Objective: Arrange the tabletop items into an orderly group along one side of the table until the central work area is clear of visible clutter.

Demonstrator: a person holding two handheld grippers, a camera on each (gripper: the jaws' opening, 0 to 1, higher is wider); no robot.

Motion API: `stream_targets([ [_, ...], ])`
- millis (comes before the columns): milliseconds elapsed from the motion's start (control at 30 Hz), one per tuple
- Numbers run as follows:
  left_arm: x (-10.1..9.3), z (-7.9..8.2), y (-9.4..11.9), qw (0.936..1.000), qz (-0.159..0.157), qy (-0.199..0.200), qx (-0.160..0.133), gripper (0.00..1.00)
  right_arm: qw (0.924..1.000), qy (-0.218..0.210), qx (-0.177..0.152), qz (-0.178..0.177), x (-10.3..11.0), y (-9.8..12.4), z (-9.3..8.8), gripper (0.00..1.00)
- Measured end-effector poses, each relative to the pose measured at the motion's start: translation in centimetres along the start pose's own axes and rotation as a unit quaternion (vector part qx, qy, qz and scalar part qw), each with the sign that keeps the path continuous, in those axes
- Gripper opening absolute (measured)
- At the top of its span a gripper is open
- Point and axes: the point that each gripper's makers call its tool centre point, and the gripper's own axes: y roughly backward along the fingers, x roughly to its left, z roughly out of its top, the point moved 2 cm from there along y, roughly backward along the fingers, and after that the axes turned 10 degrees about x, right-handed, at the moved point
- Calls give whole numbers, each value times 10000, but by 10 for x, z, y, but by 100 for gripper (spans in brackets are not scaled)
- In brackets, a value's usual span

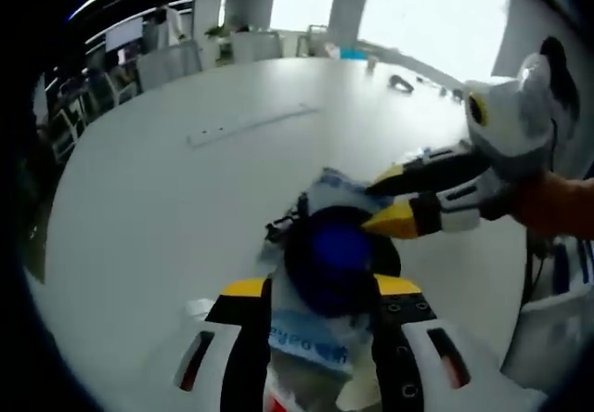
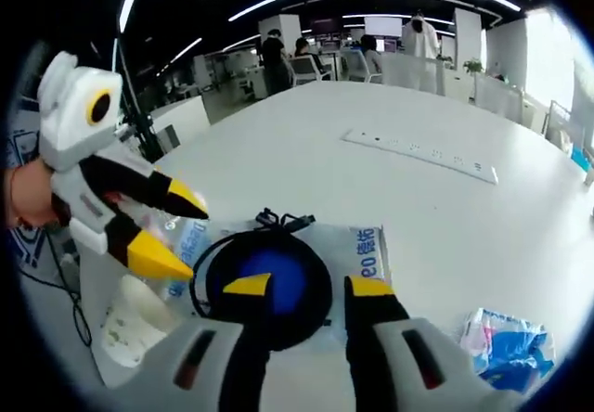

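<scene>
On the wipes pack (image 2: 357, 245), print reads "eo".

Blue disc (image 1: 336, 250) partly hidden by wrapper, packet lettering (image 1: 302, 342) blurred

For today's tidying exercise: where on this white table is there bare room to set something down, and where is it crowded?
Free: the wide stretch of white table between the long power strip and the crumpled blue-and-white packet, and the bare tabletop on the near side of that strip in the left gripper view. Crowded: around the black-rimmed blue disc on its wipes packet, where the left gripper and right gripper meet.
</scene>
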Motion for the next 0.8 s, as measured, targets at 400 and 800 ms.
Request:
stream_targets([
  [400,0,-11,-18,9988,-145,263,394,23,9998,-95,165,54,1,-13,-9,24],
  [800,5,-18,-25,9972,-100,467,569,10,9992,-74,310,-255,-5,-15,-14,10],
])
